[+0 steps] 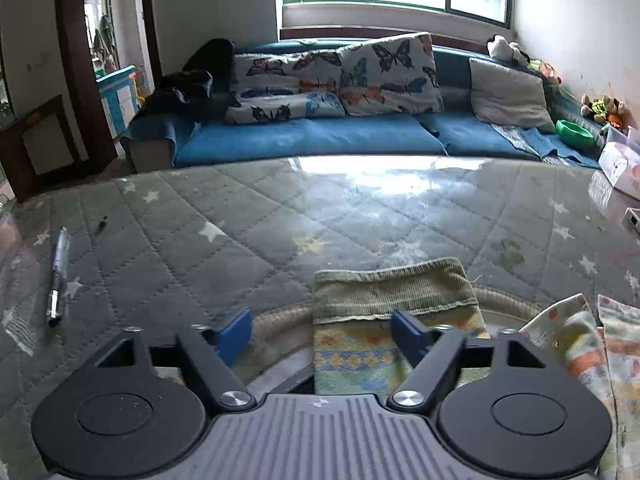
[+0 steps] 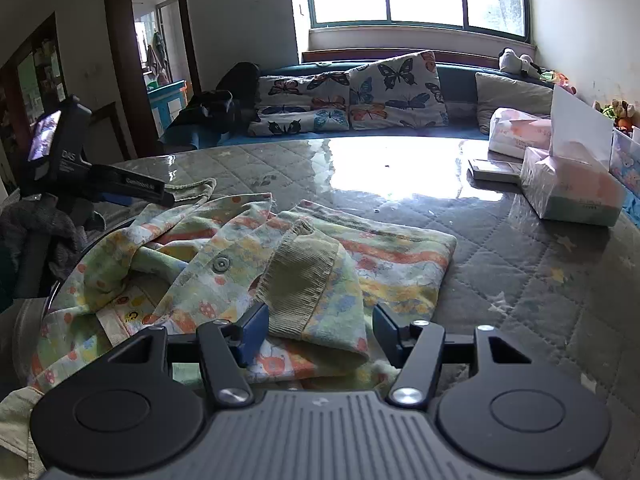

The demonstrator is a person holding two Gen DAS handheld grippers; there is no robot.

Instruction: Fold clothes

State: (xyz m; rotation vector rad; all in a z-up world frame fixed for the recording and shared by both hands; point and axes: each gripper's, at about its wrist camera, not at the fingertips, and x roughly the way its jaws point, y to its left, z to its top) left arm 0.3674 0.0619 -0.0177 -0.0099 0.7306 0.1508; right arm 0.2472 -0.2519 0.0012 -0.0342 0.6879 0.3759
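Observation:
A small patterned child's garment (image 2: 384, 264) in green, orange and yellow lies crumpled on the quilted table. One sleeve with a green ribbed cuff (image 1: 392, 292) lies between the fingers of my left gripper (image 1: 320, 334), which is open around it. My right gripper (image 2: 320, 330) is open around the other sleeve's ribbed cuff (image 2: 300, 276), folded over the body of the garment. A snap button (image 2: 220, 265) shows on the front. The left gripper also shows at the left edge of the right wrist view (image 2: 132, 190).
The table has a grey star-quilted cover (image 1: 240, 240) under clear plastic. A pen (image 1: 58, 276) lies at the left. A tissue box (image 2: 576, 188), a phone (image 2: 494, 170) and packages (image 2: 516, 134) stand at the right. A blue sofa (image 1: 320, 136) stands behind the table.

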